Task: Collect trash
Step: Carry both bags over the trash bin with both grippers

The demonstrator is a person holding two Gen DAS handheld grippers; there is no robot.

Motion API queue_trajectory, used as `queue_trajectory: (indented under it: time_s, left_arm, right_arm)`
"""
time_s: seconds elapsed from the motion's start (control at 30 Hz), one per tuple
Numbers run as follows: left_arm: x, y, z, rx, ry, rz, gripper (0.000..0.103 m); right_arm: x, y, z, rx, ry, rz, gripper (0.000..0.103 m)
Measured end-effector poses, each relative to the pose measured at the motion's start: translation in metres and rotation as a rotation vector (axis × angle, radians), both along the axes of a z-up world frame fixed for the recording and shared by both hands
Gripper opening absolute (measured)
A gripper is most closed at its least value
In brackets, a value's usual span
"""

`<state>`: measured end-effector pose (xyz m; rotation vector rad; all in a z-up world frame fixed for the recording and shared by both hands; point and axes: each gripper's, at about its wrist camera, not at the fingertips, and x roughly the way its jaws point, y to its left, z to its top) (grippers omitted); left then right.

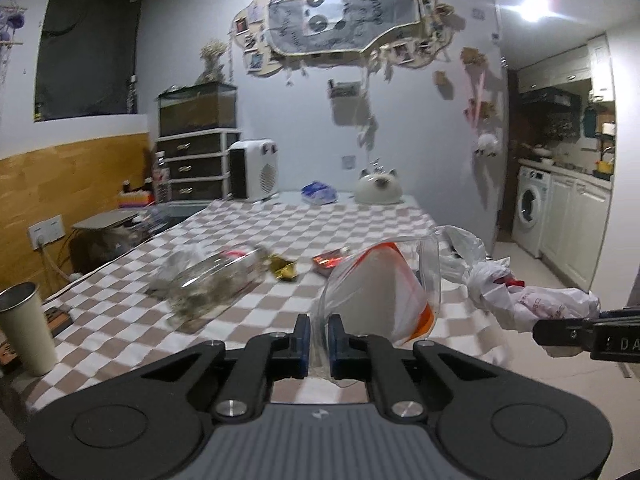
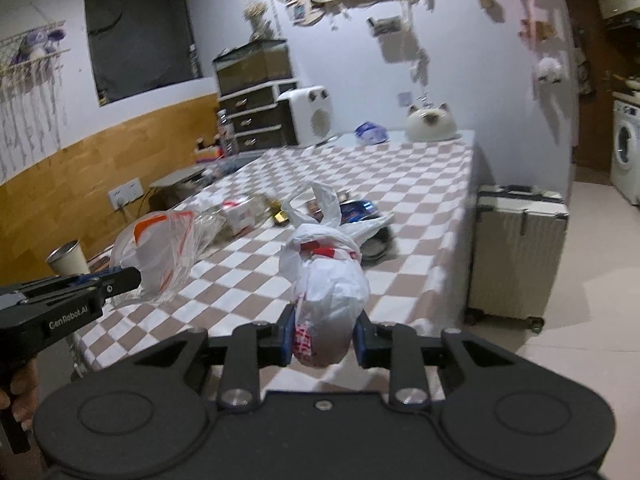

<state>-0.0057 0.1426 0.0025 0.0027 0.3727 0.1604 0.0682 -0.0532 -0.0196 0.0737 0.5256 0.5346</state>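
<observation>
My left gripper [image 1: 319, 336] is shut on the edge of a clear zip bag with an orange strip [image 1: 380, 292] and holds it open above the checkered table [image 1: 280, 232]. It also shows in the right wrist view [image 2: 160, 252]. My right gripper [image 2: 323, 336] is shut on a knotted white plastic bag of trash [image 2: 328, 284], held above the table's near edge, to the right of the zip bag. The white bag also shows in the left wrist view [image 1: 528, 296]. A clear plastic bottle [image 1: 212, 280], a gold wrapper [image 1: 284, 268] and a red wrapper [image 1: 330, 260] lie on the table.
A metal cup [image 1: 26, 328] stands at the left edge. A heater [image 1: 254, 174], a blue bag [image 1: 318, 193] and a cat-shaped pot [image 1: 378, 186] sit at the far end. A suitcase [image 2: 516, 252] stands to the right of the table. Dark items [image 2: 360, 212] lie behind the white bag.
</observation>
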Motion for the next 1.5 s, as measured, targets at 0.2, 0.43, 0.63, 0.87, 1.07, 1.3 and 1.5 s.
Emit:
queue_trajectory:
  time_s: [0.2,0.43,0.63,0.87,1.07,1.3,1.5]
  left_arm:
    - [0.004,-0.035,0.007,-0.014,-0.038,-0.062,0.010]
    - [0.011,-0.081,0.008,-0.017,-0.045,-0.155,0.010]
    - [0.021,-0.121,0.001,-0.029,-0.025,-0.236,0.010]
    - [0.044,-0.170,-0.013,-0.052,0.025,-0.299,0.010]
    - [0.070,-0.205,-0.036,-0.088,0.099,-0.340,0.010]
    - [0.111,-0.247,-0.082,-0.135,0.211,-0.381,0.010]
    - [0.155,-0.281,-0.145,-0.168,0.346,-0.404,0.010]
  right_arm:
    - [-0.010,-0.041,0.012,0.007,-0.044,-0.096,0.029]
    - [-0.022,-0.091,0.018,0.003,-0.071,-0.204,0.029]
    - [-0.027,-0.129,0.013,-0.008,-0.067,-0.286,0.029]
    - [-0.023,-0.174,0.003,-0.025,-0.044,-0.380,0.029]
    - [-0.014,-0.207,-0.015,-0.045,0.003,-0.440,0.029]
    - [0.011,-0.240,-0.048,-0.066,0.081,-0.494,0.029]
    - [0.035,-0.266,-0.100,-0.079,0.197,-0.555,0.029]
